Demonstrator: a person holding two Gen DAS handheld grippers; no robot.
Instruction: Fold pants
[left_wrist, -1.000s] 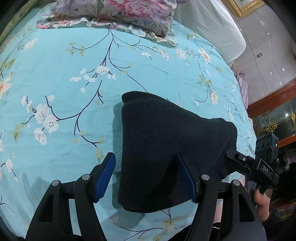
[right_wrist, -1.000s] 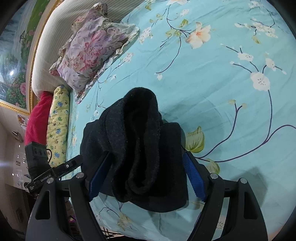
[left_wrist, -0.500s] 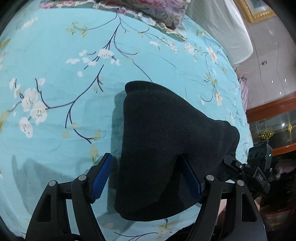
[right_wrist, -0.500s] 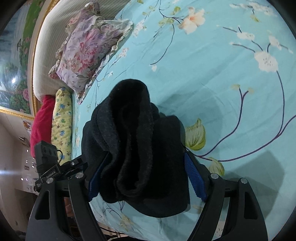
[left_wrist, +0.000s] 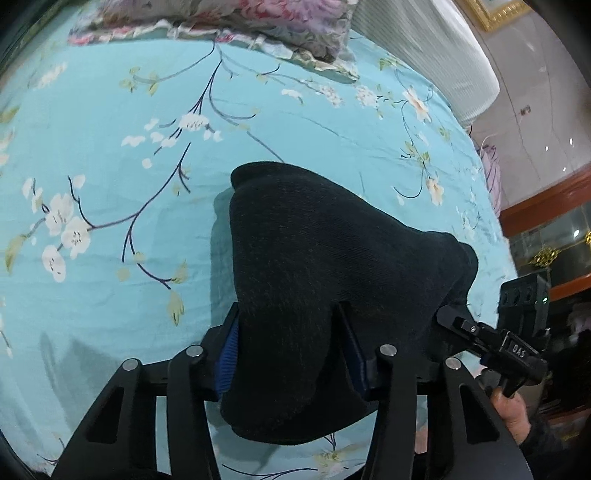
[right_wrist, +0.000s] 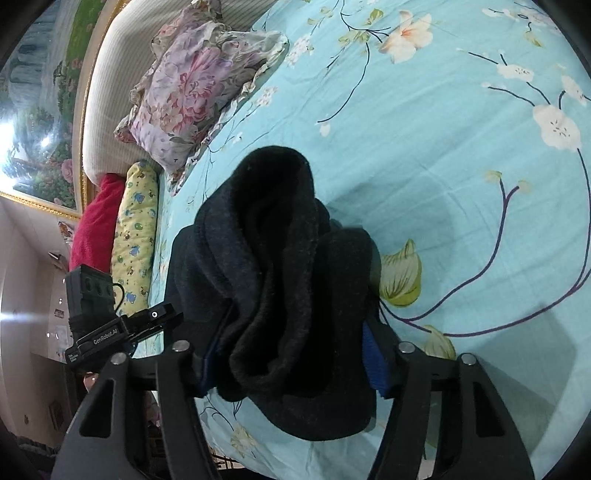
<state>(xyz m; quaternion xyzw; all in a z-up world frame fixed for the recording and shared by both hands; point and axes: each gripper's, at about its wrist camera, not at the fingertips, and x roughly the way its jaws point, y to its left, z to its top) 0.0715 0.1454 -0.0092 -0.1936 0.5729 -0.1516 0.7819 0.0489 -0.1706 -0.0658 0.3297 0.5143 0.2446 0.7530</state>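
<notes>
The folded black pants lay bunched in a thick bundle on the near part of a turquoise bedsheet printed with white blossoms and dark branches. My left gripper straddled the bundle's near-left end, its blue-padded jaws closing with the fabric between them and the pads pressed into the cloth. My right gripper took the opposite end the same way, its jaws also closing on the rolled layers, the blue pads sunk against the dark knit. From the left wrist view, the right gripper's black body showed at the far right of the bundle, with part of my hand on its handle. Farther off, a floral pillow rested at the head of the bed against a pale ribbed headboard. A yellow bolster and a red blanket lay beside the mattress.
</notes>
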